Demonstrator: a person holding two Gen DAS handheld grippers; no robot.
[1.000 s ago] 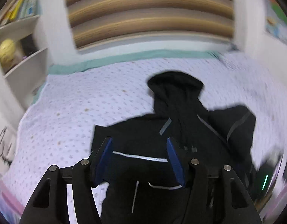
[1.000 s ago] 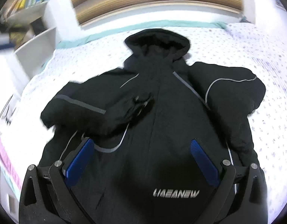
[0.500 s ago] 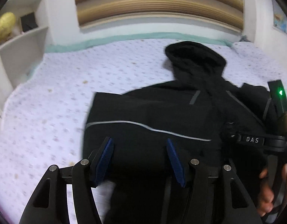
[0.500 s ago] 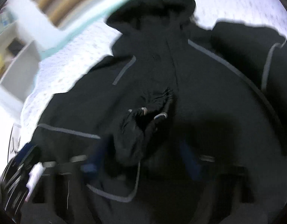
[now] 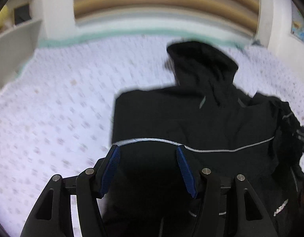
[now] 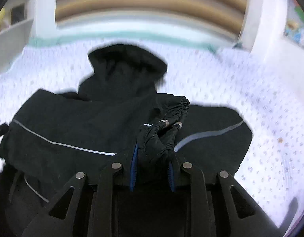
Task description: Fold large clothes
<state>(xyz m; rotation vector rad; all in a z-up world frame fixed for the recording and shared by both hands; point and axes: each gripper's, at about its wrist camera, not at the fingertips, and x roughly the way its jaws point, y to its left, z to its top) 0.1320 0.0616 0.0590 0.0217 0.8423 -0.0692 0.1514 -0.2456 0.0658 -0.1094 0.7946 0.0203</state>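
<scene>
Jacket (image 6: pixel 76 126): black, hooded, padded by the look of it, lying spread on the bed (image 5: pixel 53 108) over a pale dotted sheet, hood (image 6: pixel 126 63) towards the headboard end. Grey reflective piping crosses the body and both upper sleeves.

Right gripper (image 6: pixel 152 158): jaws drawn close and clamped on the elasticated sleeve cuff (image 6: pixel 165 122), which bunches up between the blue pads (image 6: pixel 134 164). Two small metal snaps show on the gathered fabric. The sleeve is raised over the chest area.

Left gripper (image 5: pixel 148 164): jaws standing well apart, nothing between them, hovering above the left side of the garment near the piping line (image 5: pixel 152 140). Whether the fingertips touch the cloth cannot be told.

Handling assessment: fabric appears soft, limp and fairly bulky; it will sag and trail from any single hold. The shell looks smooth and may slide on itself when layered. Not fragile.

Recommended holds: cuffs, hem corners and shoulder seams, where the material is doubled or gathered and gives the pads purchase. A flat panel pinch is likely to slip.

Both views are motion-blurred; finer detail is unconfirmed.
</scene>
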